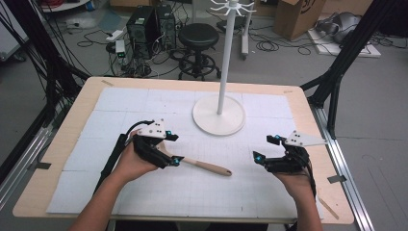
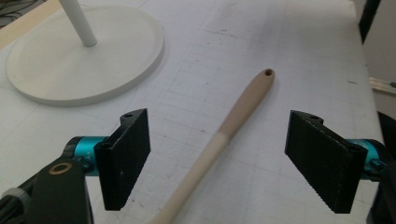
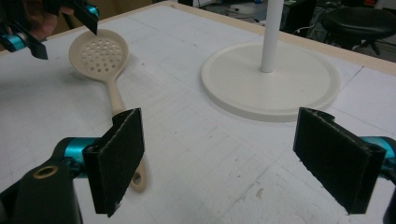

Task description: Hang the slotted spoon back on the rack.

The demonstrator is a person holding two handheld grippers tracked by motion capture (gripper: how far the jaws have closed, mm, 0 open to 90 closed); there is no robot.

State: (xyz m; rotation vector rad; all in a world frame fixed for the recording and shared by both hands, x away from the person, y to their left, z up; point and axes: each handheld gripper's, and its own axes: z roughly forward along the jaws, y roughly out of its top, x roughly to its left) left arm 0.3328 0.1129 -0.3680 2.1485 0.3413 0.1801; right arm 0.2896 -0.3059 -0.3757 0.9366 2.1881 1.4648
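Left hand-held gripper [image 1: 174, 148] reaches in low over the bench [image 1: 72, 125], forearm angled inward. Its jaws stand apart, astride the one slotted spoon [image 1: 202, 165], pads seemingly clear of the handle. The handle runs forward between them, its end just beyond. Right hand-held gripper [image 1: 266, 148] hovers level, jaws apart and empty, near the handle end. One white stand [image 1: 219, 115] lies ahead of both.

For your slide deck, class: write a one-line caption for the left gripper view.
Open left gripper straddles the slotted spoon's handle lying on the table, beside the white stand.
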